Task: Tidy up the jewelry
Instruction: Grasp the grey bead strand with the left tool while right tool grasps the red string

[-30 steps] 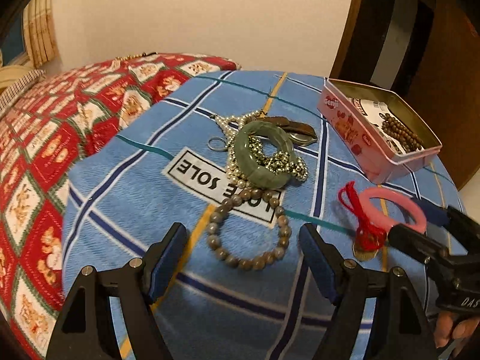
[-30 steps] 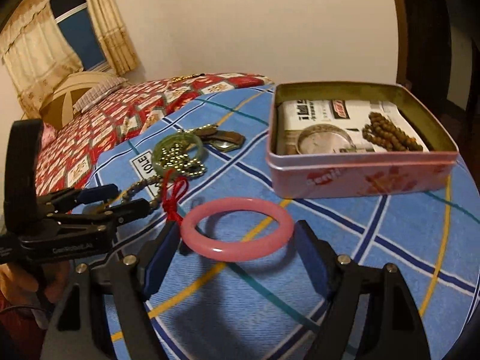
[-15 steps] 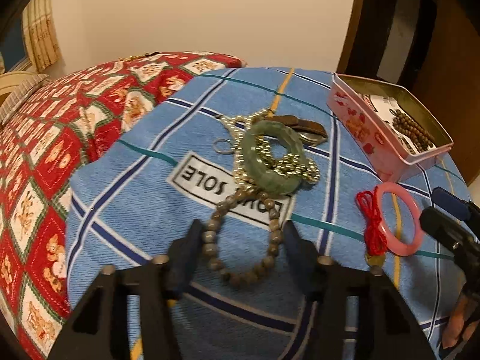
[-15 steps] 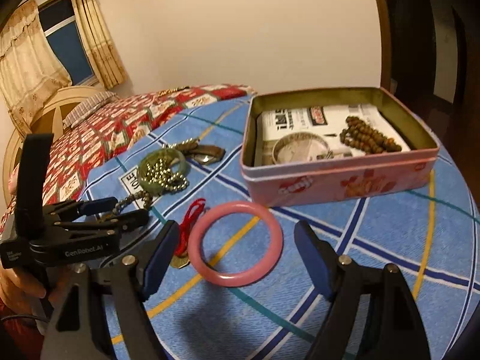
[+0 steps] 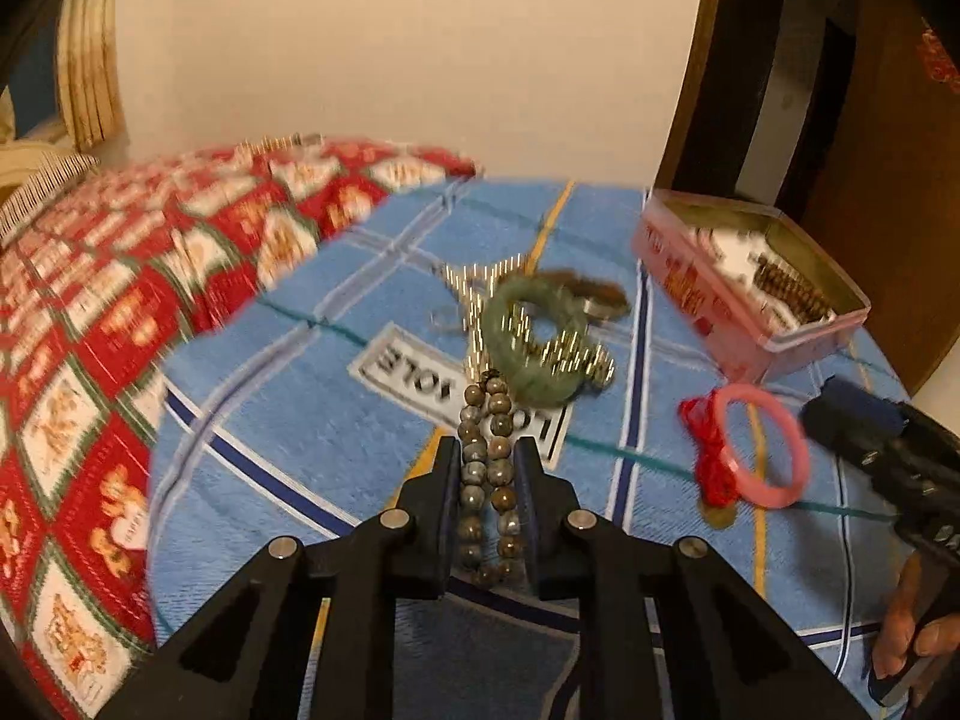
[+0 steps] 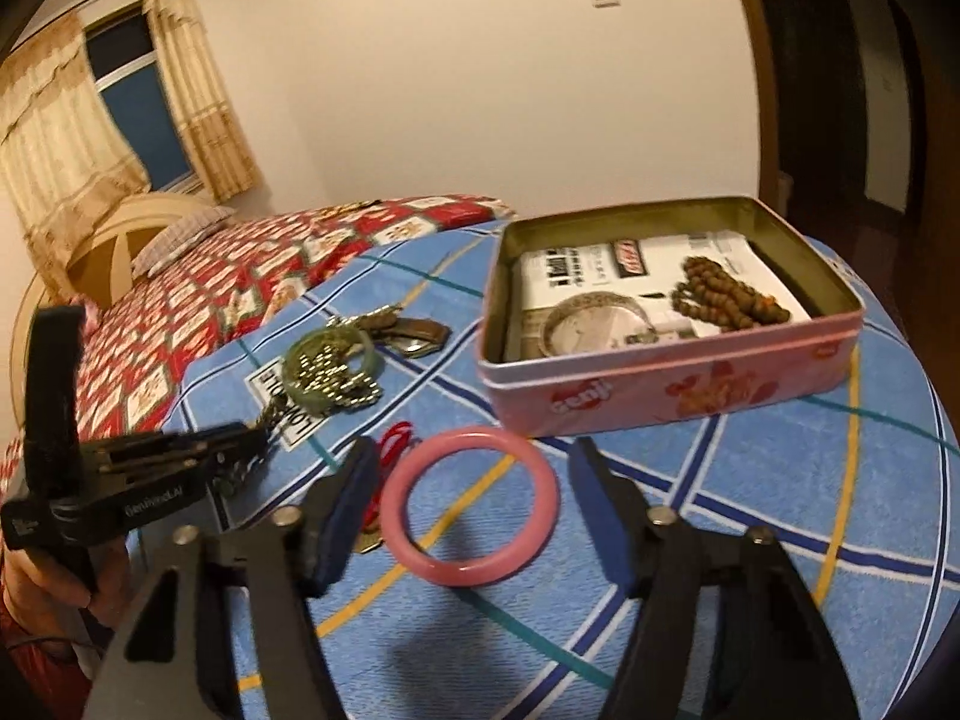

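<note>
My left gripper (image 5: 487, 450) is shut on a grey-brown bead bracelet (image 5: 485, 474), squeezed into a narrow loop between the fingers. Beyond it lie a green jade bangle (image 5: 528, 354) on a silver bead chain (image 5: 474, 324). A pink bangle (image 6: 471, 504) with a red cord (image 6: 393, 444) lies between the open jaws of my right gripper (image 6: 471, 480), untouched. The pink tin (image 6: 660, 378) stands open behind it, holding a brown bead string (image 6: 726, 297) and a silver bangle (image 6: 591, 324). The left gripper (image 6: 240, 450) shows in the right wrist view.
Everything lies on a blue plaid blanket (image 5: 270, 420) over the bed end. A red patterned quilt (image 5: 90, 300) covers the bed to the left. A brown keyring piece (image 6: 414, 333) lies behind the jade bangle. A dark wooden door (image 5: 870, 150) stands at the right.
My left gripper moved forward and shut on the grey-brown bead bracelet, pinching it narrow. My right gripper stays open around the pink bangle, a little closer.
</note>
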### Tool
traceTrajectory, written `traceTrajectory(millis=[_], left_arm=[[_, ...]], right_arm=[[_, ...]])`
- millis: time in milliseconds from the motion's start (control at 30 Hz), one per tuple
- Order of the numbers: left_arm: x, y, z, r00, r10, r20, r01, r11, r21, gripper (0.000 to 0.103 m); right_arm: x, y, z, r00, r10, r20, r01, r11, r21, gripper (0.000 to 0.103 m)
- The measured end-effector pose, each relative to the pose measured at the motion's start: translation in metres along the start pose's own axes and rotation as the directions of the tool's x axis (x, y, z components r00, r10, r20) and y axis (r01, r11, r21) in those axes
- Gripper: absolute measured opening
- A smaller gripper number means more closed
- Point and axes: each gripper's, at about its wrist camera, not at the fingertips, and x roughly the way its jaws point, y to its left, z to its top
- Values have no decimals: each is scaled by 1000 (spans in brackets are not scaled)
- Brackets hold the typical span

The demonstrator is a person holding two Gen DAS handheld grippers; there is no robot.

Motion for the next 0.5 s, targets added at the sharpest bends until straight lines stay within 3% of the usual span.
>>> traceTrajectory(millis=[133,233,333,500], left_arm=[[-25,7,-1,990,-12,139,19,999,-50,18],[-33,15,-1,982,-4,189,23,995,-102,18],[-36,21,-2,978,0,209,29,991,-134,18],[-37,18,-2,978,8,210,18,993,-120,18]], right_arm=[[-1,7,-1,1000,24,9,-24,999,-34,58],[3,18,0,999,44,-1,-44,997,-66,56],[12,36,3,997,65,-30,-69,989,-129,49],[43,62,2,991,10,-131,-42,969,-245,37]])
